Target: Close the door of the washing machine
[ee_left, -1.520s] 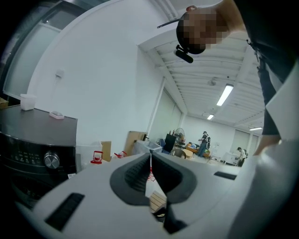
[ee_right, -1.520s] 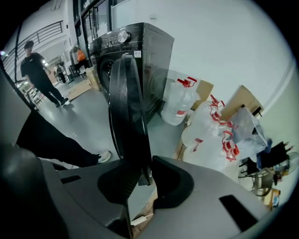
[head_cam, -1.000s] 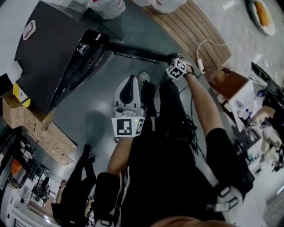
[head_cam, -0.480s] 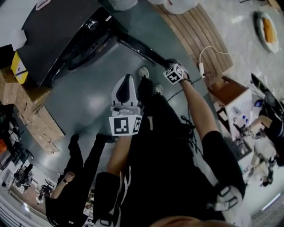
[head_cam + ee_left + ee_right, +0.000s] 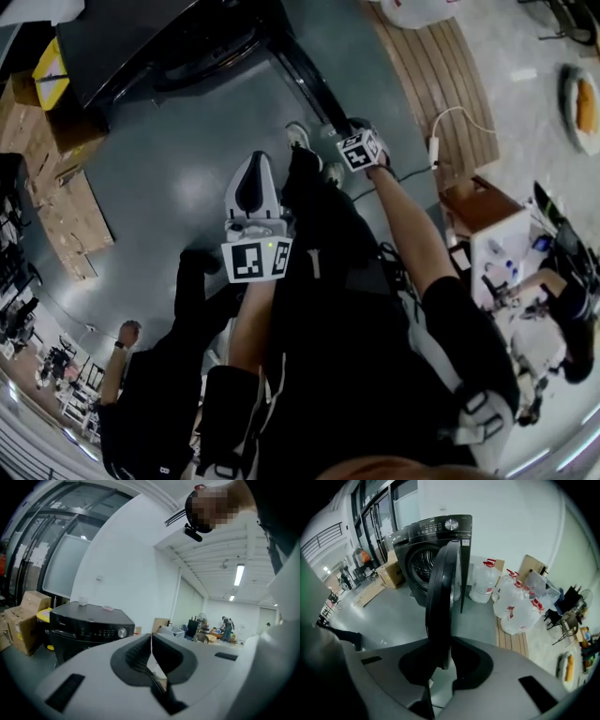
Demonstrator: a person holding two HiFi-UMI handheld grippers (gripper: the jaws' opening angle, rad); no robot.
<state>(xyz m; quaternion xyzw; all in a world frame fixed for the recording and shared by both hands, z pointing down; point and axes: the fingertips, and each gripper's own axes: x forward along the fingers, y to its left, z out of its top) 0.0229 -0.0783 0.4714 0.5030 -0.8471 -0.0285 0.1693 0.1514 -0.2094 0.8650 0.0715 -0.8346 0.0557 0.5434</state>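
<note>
Head view: over the last second the washing machine (image 5: 169, 37) has slid from the upper left of the picture to its top edge at about 11 o'clock. The open door (image 5: 305, 80) lay almost flat toward 3 o'clock before and now slants from the machine toward 5 o'clock. Some of that shift is the head camera turning, so how far the door itself has swung cannot be told. Throughout it the right gripper (image 5: 347, 133) has stayed at the door's free end. The right gripper view shows why: the door's dark rim stands edge-on between its jaws, which are drawn in narrow and pinch that rim. The drum opening shows past the door at about 10 o'clock, so the door is still well off the machine's front. White plastic bags (image 5: 511, 599) sit on the floor at 2 o'clock from the door. The left gripper (image 5: 255, 161) hangs near the picture's middle, having drifted a little toward 9 o'clock. Its own view shows the jaws pressed together on nothing, aimed level at the machine's control panel. My reading is that the closing swing is under way with the grip secure. What remains is carrying the rim round to the drum opening until it latches.
</note>
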